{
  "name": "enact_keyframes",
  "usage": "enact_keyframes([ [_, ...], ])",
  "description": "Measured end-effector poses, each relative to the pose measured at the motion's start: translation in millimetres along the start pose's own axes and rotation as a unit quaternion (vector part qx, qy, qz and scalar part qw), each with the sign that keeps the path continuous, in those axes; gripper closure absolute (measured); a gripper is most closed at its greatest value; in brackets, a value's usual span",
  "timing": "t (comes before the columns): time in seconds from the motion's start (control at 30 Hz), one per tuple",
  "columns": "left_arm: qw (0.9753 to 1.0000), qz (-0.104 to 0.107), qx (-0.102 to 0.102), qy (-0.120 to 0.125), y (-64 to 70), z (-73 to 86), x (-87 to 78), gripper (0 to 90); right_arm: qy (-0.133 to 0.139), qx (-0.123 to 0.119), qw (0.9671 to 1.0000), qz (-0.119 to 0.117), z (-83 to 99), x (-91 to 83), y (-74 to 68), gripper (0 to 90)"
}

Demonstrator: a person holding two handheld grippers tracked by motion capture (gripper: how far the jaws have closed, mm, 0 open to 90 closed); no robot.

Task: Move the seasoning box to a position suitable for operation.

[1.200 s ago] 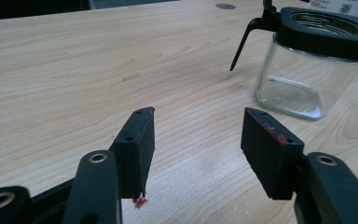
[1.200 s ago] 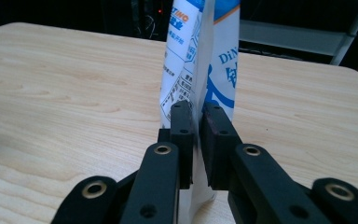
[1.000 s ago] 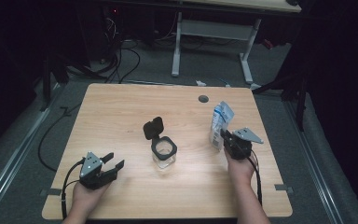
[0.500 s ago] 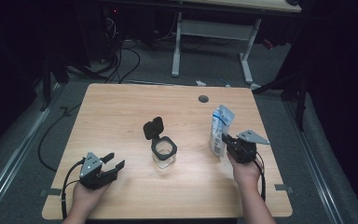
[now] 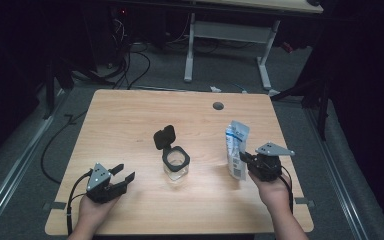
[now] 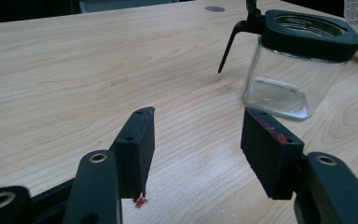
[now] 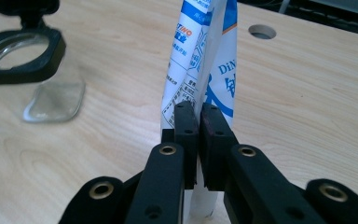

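1. Table (image 5: 130,130): pale wood-grain top, rectangular w/ rounded corners, small round cable hole (image 5: 218,106) toward 12 o'clock.
2. Left gripper (image 5: 122,175), at 7–8 o'clock of the table, held in the left hand (image 5: 92,210): black, grey three-cornered plate on top. Jaws spread wide, nothing between them, just bare wood in the gap. Flat rectangular black pads (image 6: 140,140) w/ red flecks on the edges. The glass jar sits ahead at approx 1 o'clock in the left gripper view, well apart.
3. Jar (image 5: 175,164), table centre: clear glass, squarish w/ rounded corners, black plastic collar round the mouth; hinged black lid (image 5: 164,136) flipped up toward 11 o'clock. Looks empty inside.
4. Pouch (image 5: 236,150), at 3 o'clock of the jar, apart from it: thin white packet w/ blue print, standing roughly upright, creased lengthwise.
5. Right gripper (image 5: 245,161), at 4–5 o'clock of the table, in the right hand (image 5: 275,192): jaws clenched onto the pouch's lower part, pads nearly meeting w/ the folded film pinched between.
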State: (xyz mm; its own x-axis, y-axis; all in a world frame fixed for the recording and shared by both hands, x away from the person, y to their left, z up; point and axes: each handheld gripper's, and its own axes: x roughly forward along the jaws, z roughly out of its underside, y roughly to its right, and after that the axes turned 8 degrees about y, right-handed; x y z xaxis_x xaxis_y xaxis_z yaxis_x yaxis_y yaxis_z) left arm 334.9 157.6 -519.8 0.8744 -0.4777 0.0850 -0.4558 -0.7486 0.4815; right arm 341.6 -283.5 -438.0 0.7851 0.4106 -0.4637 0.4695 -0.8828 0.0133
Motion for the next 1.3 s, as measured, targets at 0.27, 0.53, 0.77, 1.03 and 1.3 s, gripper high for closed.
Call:
enact_keyframes([
  [0.27, 1.0, 0.002, 0.0, -0.001, 0.5, 1.0, 0.2, 45.1, -0.043, -0.022, 0.9985, -0.026, -9.1, -10.6, -5.9, 87.3],
  [0.53, 1.0, 0.003, -0.002, -0.001, 1.2, 1.5, 0.2, 45.1, -0.081, -0.046, 0.9943, -0.051, -15.8, -18.5, -11.5, 87.7],
  [0.77, 1.0, 0.004, 0.0, -0.002, 1.7, 2.7, 0.6, 45.1, -0.109, -0.059, 0.9899, -0.069, -20.4, -24.2, -15.3, 88.1],
  [1.03, 1.0, 0.005, 0.001, -0.005, 2.4, 3.6, 0.5, 45.1, -0.143, -0.063, 0.9845, -0.08, -24.3, -26.7, -19.0, 88.4],
  [1.3, 1.0, 0.007, 0.001, -0.003, 3.3, 3.3, 0.3, 45.1, -0.171, -0.075, 0.9793, -0.079, -29.7, -25.6, -22.9, 89.0],
])
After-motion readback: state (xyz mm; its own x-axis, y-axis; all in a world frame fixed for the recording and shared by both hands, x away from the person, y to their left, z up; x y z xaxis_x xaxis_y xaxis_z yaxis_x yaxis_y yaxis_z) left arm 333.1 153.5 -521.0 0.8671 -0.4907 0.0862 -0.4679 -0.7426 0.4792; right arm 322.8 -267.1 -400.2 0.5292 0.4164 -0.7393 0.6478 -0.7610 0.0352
